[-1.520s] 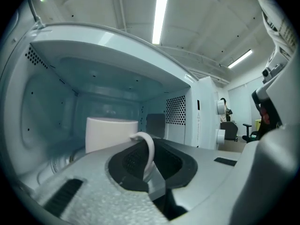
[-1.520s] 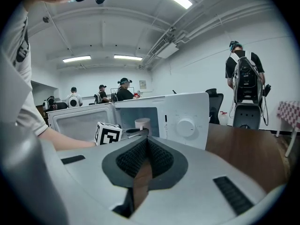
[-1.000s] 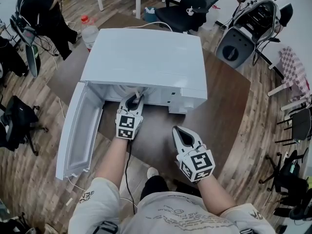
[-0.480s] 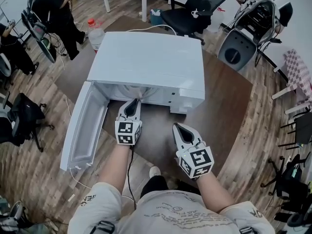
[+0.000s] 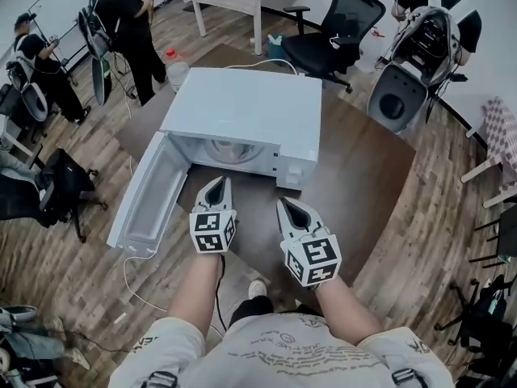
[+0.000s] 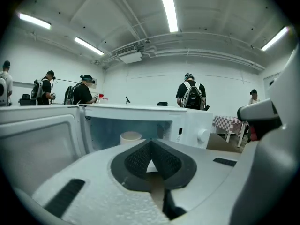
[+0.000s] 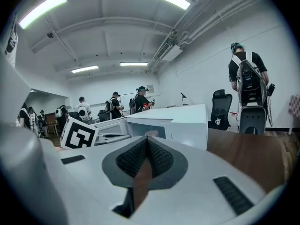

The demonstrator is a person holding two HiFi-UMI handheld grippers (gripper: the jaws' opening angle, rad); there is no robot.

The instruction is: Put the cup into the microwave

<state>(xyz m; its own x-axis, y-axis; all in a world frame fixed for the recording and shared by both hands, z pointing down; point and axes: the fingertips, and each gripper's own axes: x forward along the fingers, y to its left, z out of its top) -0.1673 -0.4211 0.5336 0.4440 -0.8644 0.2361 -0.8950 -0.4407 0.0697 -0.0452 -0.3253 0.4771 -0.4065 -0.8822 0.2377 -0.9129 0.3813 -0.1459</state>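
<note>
The white microwave [image 5: 250, 103] stands on the brown table with its door [image 5: 149, 196] swung open to the left. In the left gripper view a pale cup [image 6: 130, 137] stands upright inside the cavity, clear of both grippers. My left gripper [image 5: 216, 181] [image 6: 151, 142] hovers just in front of the opening. Its jaws have just been closing and now meet with nothing between them. My right gripper [image 5: 284, 203] [image 7: 146, 138] is beside it, in front of the microwave's control side [image 7: 183, 121], shut and empty.
The brown table [image 5: 363, 168] extends to the right of the microwave. A water bottle [image 5: 174, 67] stands at its far left corner. A cable [image 5: 129, 273] trails on the floor below the door. People [image 5: 121, 23] and office chairs [image 5: 335, 23] are around the table.
My left gripper has drawn back out of the microwave cavity towards me and its jaws have closed empty. The right gripper has risen and moved nearer the left one.
</note>
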